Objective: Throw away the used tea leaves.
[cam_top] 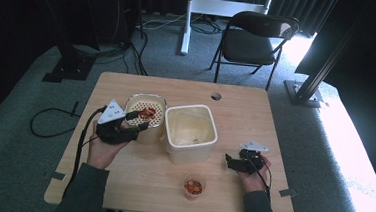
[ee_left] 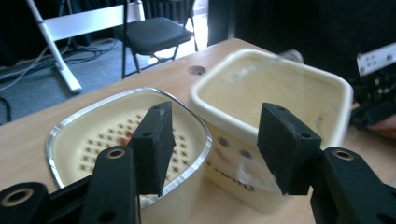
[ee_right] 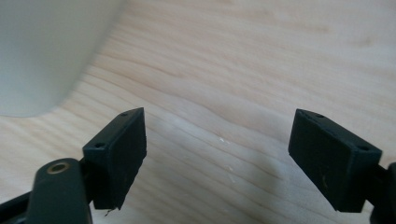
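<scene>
Because it stands nearest the person, the small clear plastic cup of red pieces point(cam_top: 193, 186) sits within easy reach of either hand, apart from both. Just beyond, the right gripper point(cam_top: 230, 162) rests low on the pale wooden table point(cam_top: 236, 109) with its jaws spread wide and empty, seemingly waiting beside the cream square plastic tub point(cam_top: 190, 132). Farther on, the left gripper point(cam_top: 140, 120) hovers at the rim of the cream perforated strainer basket point(cam_top: 145, 114), jaws parted and gripping nothing; red pieces lie in the basket just beyond its fingertips, probably for draining. A black folding chair point(cam_top: 253, 40) stands behind the table.
</scene>
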Demonstrator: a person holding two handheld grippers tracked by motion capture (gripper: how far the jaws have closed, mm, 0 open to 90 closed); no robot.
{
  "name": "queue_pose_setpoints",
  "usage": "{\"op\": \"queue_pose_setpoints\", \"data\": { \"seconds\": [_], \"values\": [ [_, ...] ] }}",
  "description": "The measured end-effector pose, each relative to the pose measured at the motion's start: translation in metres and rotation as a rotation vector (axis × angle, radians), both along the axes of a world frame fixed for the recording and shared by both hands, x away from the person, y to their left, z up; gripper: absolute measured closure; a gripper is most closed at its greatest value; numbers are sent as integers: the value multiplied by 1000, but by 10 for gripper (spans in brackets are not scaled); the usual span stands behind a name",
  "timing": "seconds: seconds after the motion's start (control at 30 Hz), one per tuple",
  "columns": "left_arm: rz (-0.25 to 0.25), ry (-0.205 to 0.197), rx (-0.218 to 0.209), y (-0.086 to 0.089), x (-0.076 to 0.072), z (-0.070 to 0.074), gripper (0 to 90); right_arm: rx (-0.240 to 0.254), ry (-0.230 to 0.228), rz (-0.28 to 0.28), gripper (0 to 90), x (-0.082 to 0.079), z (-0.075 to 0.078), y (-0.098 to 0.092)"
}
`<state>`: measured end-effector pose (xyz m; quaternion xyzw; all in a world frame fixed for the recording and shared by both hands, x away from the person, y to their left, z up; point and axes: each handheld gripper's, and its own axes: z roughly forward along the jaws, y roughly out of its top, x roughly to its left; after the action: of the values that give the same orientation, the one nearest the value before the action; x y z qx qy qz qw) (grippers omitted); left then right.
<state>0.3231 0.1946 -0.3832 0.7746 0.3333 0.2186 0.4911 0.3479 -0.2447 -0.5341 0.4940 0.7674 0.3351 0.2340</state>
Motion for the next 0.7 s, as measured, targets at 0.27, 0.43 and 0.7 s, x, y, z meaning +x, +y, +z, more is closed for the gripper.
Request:
{"op": "queue_pose_setpoints", "data": {
  "seconds": [0.27,0.43,0.7],
  "values": [
    [-74,29,14,-13,-24,-37,441,22,14,33,222,-7,3,3],
    [-149,51,-26,-17,-33,-64,412,45,10,79,229,-18,10,8],
    [-288,90,-18,-42,-45,-97,379,44,44,198,229,-56,11,25]
  ]
}}
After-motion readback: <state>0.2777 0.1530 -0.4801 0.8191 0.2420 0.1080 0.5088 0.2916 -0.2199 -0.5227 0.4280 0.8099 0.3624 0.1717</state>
